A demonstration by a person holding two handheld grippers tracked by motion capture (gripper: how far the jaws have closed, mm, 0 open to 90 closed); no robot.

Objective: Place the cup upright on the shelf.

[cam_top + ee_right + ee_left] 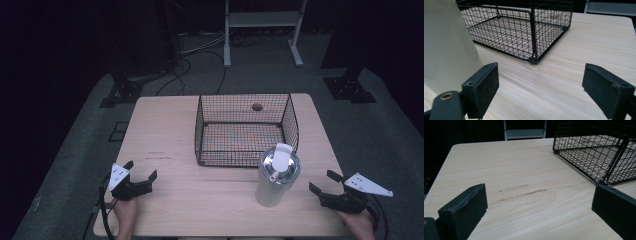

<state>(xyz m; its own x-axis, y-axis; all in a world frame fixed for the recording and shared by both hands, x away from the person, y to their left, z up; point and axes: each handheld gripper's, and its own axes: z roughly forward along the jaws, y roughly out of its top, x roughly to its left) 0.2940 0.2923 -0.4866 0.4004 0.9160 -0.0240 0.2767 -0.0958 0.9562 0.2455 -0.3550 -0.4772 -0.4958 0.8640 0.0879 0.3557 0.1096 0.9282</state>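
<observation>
A pale tumbler (276, 176) with a clear lid and a straw stands upright on the wooden table (175, 200), just in front of the black wire basket (245, 130). My right gripper (324, 182) rests open at the table's right front, a short way right of the tumbler. In the right gripper view the tumbler's wall (446, 47) rises at the left, beside the left jaw, with nothing between the jaws (540, 87). At the left front, my left gripper (141, 170) is open over bare wood. Its own view (539, 205) shows the basket's corner (599, 157) ahead to the right.
The basket holds nothing and has a round table hole (257, 107) behind its mesh. Faint scuff marks (524, 191) streak the wood ahead of the left gripper. Cables (190, 65) and stand legs (260, 45) lie on the dark floor beyond the table.
</observation>
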